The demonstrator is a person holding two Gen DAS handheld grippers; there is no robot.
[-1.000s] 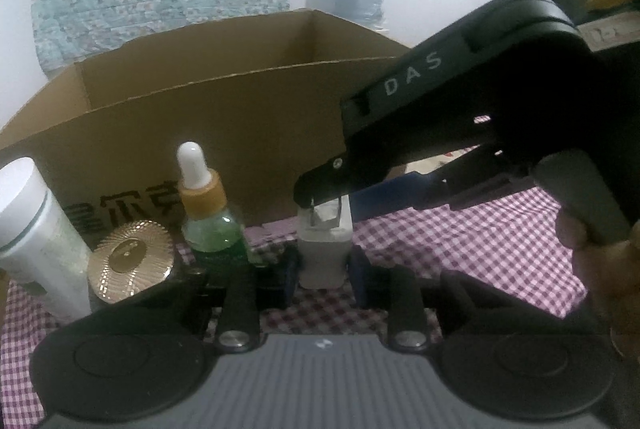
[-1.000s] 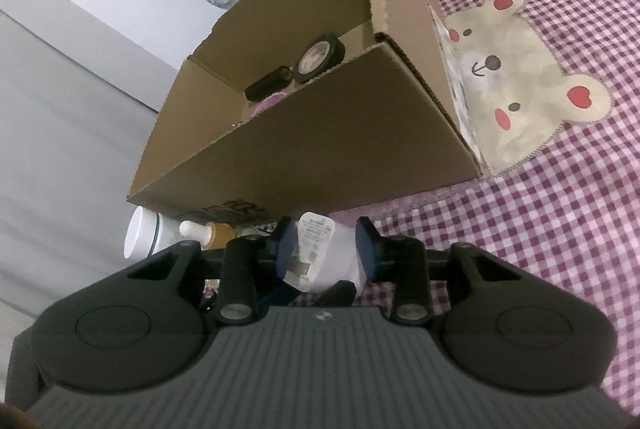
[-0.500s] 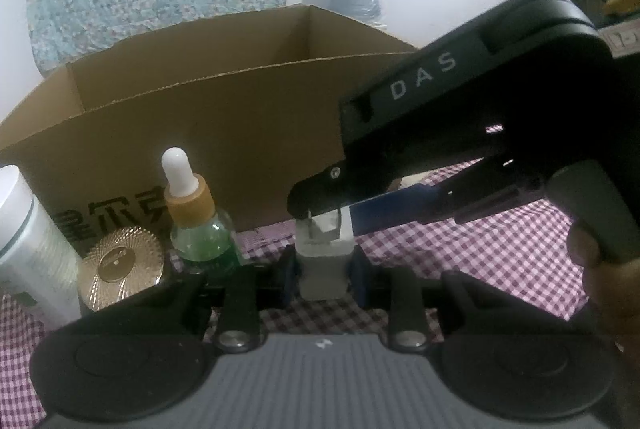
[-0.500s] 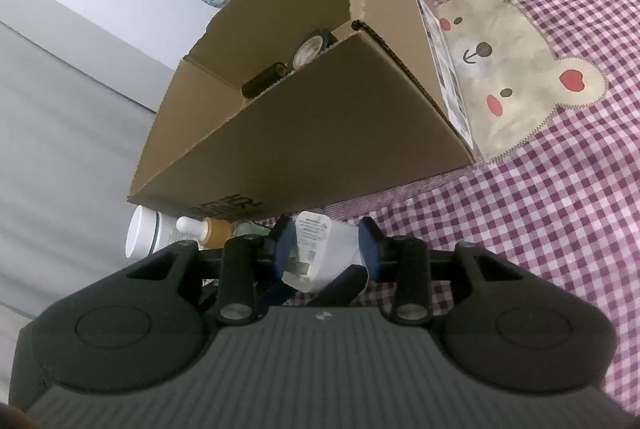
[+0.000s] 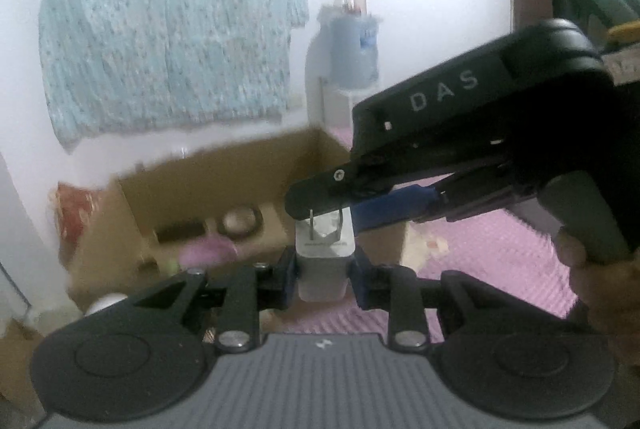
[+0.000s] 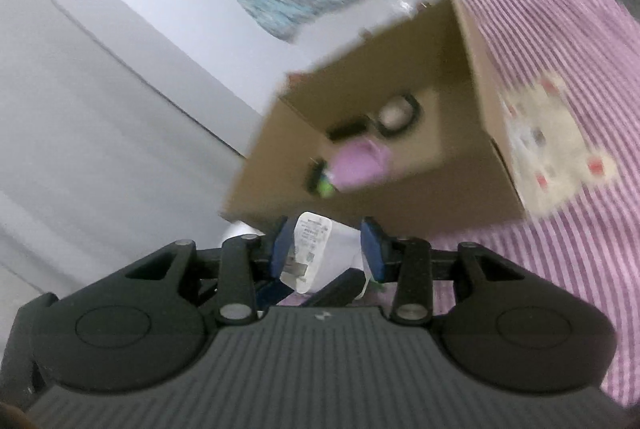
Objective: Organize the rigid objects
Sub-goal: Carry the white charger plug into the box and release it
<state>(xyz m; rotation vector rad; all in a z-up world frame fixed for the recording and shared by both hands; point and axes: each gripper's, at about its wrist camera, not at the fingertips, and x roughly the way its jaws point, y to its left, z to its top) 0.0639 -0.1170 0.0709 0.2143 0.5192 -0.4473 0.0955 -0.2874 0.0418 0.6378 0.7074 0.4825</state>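
A white charger plug (image 5: pixel 322 277) stands prongs up between the blue pads of my left gripper (image 5: pixel 323 269), which is shut on it. My right gripper (image 6: pixel 326 249) straddles the same charger plug (image 6: pixel 316 249) from the other side. Its jaws are opening, and a thin gap shows at the right pad. In the left wrist view its black finger (image 5: pixel 320 191) crosses just above the prongs. Beyond and below is the open cardboard box (image 5: pixel 240 165), holding a tape roll (image 6: pixel 396 115), a black item (image 6: pixel 348 127) and a pink object (image 6: pixel 360 161).
A pink checked cloth (image 6: pixel 560 269) with a bear patch (image 6: pixel 548 149) covers the surface to the right of the cardboard box (image 6: pixel 400 197). A person's hand (image 5: pixel 600 289) holds the right gripper's handle. A white bottle top (image 5: pixel 104 303) peeks out low on the left. Both views are motion-blurred.
Both grippers have risen with the charger, so the box's inside now shows and the bottles have dropped out of sight. The right gripper's jaws stand wider around the charger.
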